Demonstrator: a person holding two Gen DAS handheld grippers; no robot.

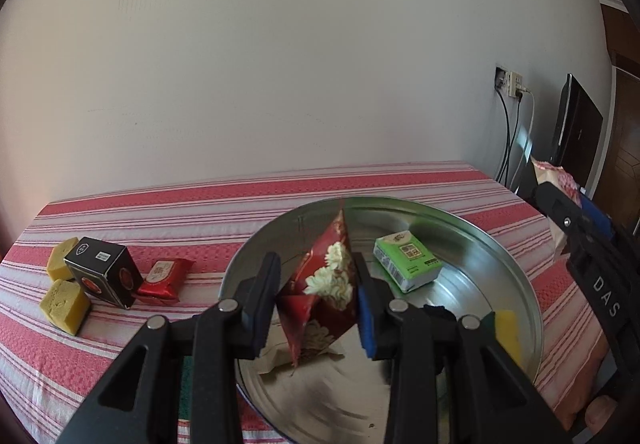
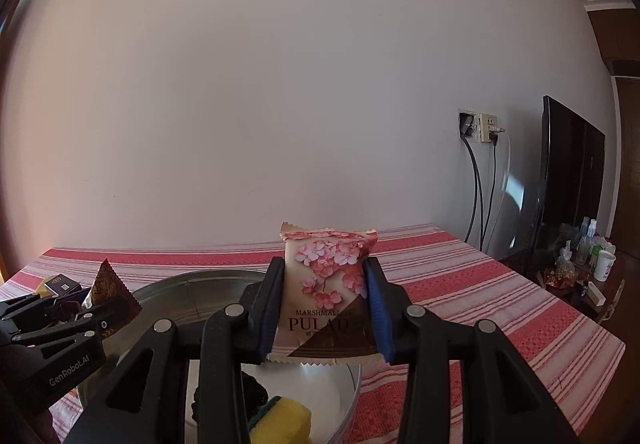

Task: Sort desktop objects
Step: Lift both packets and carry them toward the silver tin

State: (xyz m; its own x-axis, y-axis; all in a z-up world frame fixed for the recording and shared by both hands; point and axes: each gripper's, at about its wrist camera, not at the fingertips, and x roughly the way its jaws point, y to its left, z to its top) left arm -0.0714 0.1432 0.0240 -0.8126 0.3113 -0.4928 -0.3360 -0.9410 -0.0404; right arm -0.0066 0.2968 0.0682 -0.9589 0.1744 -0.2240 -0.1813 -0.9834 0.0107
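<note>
The left tool (image 1: 316,300) pinches a red snack packet (image 1: 326,284) above the metal basin (image 1: 516,256); the right tool (image 2: 326,306) pinches a pink-flowered marshmallow packet (image 2: 326,284) above its near rim.

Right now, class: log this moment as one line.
left claw: shut on red packet | right claw: shut on pink packet | both over metal tray

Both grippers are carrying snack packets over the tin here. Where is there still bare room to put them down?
Inside the round tin, bare metal lies behind and beside the green carton. The striped cloth right of the tin is bare. Crowded: the tin's near edge by the yellow sponge, and the cloth around the black box.
</note>
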